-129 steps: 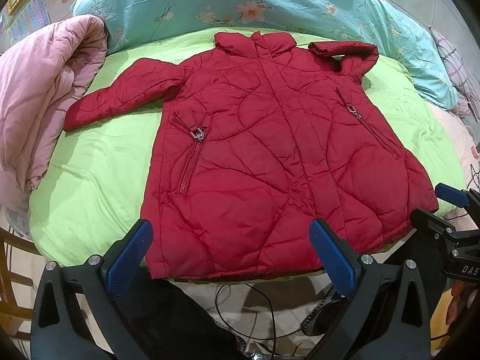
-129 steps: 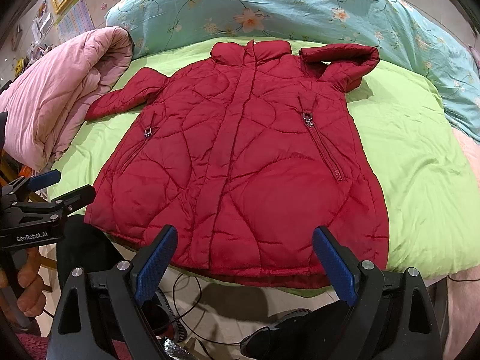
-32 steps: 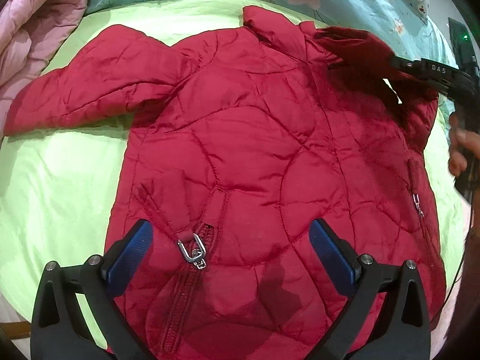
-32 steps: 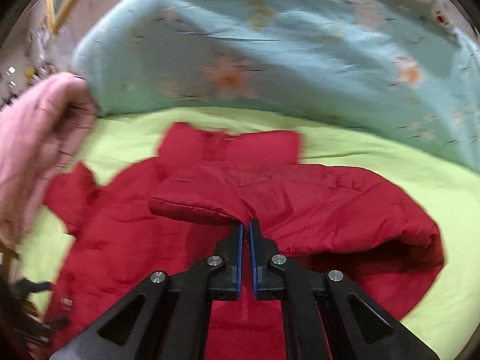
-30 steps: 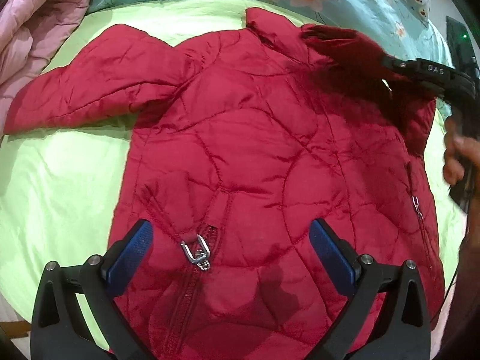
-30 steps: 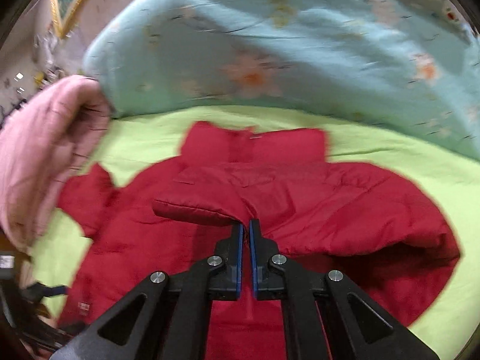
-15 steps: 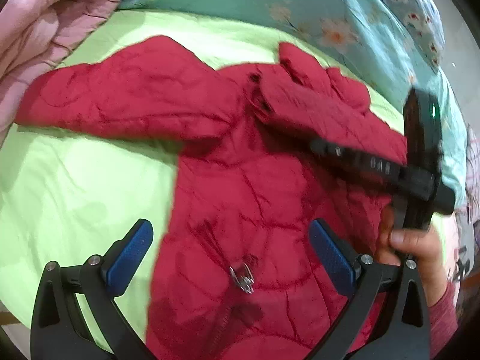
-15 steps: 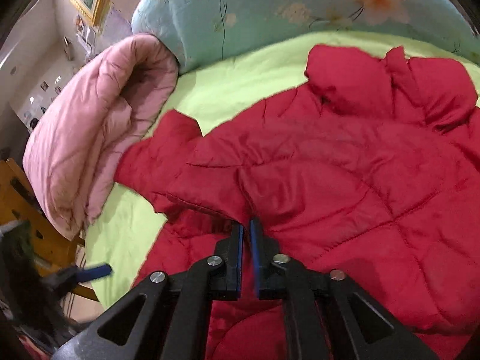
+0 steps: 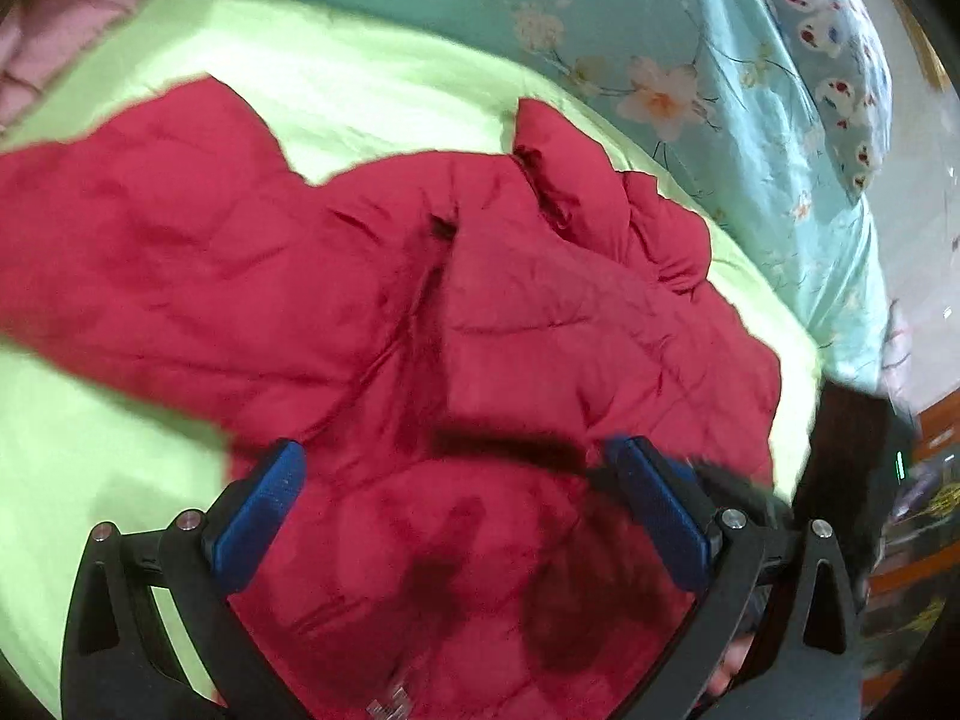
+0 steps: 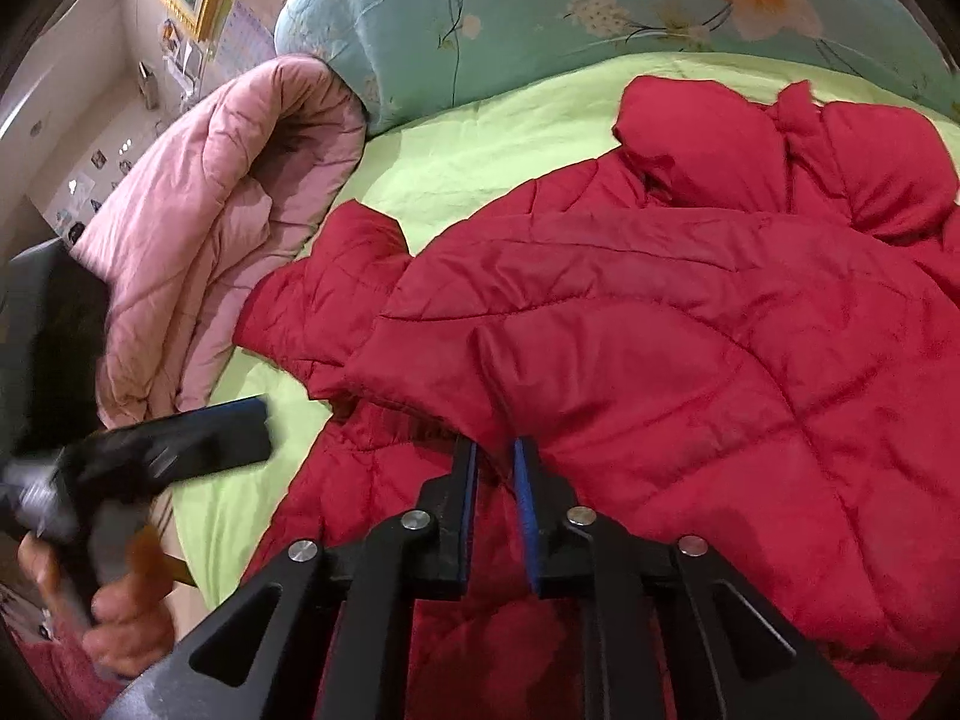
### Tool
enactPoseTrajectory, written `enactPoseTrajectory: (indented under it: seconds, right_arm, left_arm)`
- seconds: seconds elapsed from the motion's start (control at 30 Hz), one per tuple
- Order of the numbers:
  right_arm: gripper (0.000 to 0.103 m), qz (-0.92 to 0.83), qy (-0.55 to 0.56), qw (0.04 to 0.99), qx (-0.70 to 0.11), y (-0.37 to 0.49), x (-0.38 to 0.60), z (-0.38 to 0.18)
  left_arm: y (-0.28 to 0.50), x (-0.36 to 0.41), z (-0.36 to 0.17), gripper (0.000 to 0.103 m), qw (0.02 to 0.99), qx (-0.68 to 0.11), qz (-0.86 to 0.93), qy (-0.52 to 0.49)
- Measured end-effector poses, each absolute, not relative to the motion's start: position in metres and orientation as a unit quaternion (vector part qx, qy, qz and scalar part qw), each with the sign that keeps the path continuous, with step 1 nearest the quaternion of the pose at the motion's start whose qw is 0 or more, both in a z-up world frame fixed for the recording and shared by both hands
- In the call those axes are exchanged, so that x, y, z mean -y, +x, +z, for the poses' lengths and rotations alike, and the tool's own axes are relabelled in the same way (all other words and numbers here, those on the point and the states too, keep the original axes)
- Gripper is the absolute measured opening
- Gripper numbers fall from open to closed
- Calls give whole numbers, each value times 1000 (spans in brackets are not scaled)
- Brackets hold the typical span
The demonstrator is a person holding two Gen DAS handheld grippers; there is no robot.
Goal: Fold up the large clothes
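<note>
A red quilted jacket (image 9: pixel 492 360) lies on the green bed sheet (image 9: pixel 90 420). Its right sleeve (image 10: pixel 630 324) is folded across the jacket's chest. My right gripper (image 10: pixel 495 450) has its jaws slightly apart around the edge of that sleeve near the cuff. My left gripper (image 9: pixel 462 498) is open and empty, hovering over the jacket's lower front. It also shows blurred at the left of the right wrist view (image 10: pixel 180 438). The left sleeve (image 9: pixel 138 240) lies stretched out to the left.
A pink quilt (image 10: pixel 228 192) is bunched at the bed's left side. A teal floral duvet (image 10: pixel 540 12) lies along the back. The collar (image 10: pixel 780 138) is at the far end of the jacket.
My right gripper carried the right sleeve across the jacket's chest to the left and lowered it; its jaws now stand a little apart. My left gripper moved over the jacket.
</note>
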State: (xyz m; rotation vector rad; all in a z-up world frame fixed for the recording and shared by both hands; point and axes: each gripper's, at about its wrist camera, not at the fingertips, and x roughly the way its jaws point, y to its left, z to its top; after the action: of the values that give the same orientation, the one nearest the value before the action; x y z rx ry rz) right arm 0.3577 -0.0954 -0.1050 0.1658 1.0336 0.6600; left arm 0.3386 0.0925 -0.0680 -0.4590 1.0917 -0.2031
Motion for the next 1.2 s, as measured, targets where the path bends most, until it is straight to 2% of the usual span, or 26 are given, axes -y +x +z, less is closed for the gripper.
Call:
enactPoseTrajectory:
  seconds: [0.03,0.07,0.17,0.2,0.23,0.27,0.3,0.37,0.43,0.57,0.63,0.73,0.93,1.0,1.07,1.2]
  right_arm:
    - [57,302,80,819,-481,352,103,-102]
    - [62,300,82,823,-476,347,109,-99]
    - [62,291,90,835,-459,325,135,-89]
    - [62,281,94,843,-449,318,148,-85]
    - [60,268,99,851,-442,315,158,-81]
    - [59,245,106,860,-434,313,174,-78]
    - [59,214,117,870,-427,314,191,-75]
    - [56,158,132,888,-411,319,221,-69]
    - [51,111,146,895,-408,331,248,-66]
    - [54,57,115,901,-414,355,267,-70]
    - [50,0,59,896,-440,373,270,-91]
    - [49,-8,37,883,-467,387,276,-126]
    - [51,-18,17,886,-464,388,269,-125]
    - [52,-17,28,887,-460,382,270,-118]
    - [52,-10,48,891,-451,376,270,-108]
    - [52,19,79,903,-423,346,263,-85]
  left_arm:
    - [347,-91,-74,103,816,-520,-103,-229]
    - [354,-90,-78,103,810,-523,-113,-241]
    - [368,-84,-87,103,803,-525,-126,-252]
    - [370,-81,-88,100,805,-523,-124,-250]
    - [373,-77,-89,86,811,-519,-121,-242]
    - [374,-72,-89,57,817,-517,-116,-230]
    - [376,-68,-91,45,820,-519,-108,-215]
    - [374,-67,-91,28,823,-517,-107,-211]
    - [365,-67,-85,24,835,-509,-97,-187]
    - [354,-64,-88,25,852,-504,-82,-121]
    - [358,-65,-100,25,847,-512,-83,-120]
    - [363,-65,-114,29,847,-511,-87,-114]
    - [366,-69,-112,31,844,-515,-85,-120]
    - [362,-71,-106,36,844,-517,-81,-118]
    - [355,-73,-98,49,848,-514,-72,-107]
    - [327,-85,-85,56,858,-499,-65,-103]
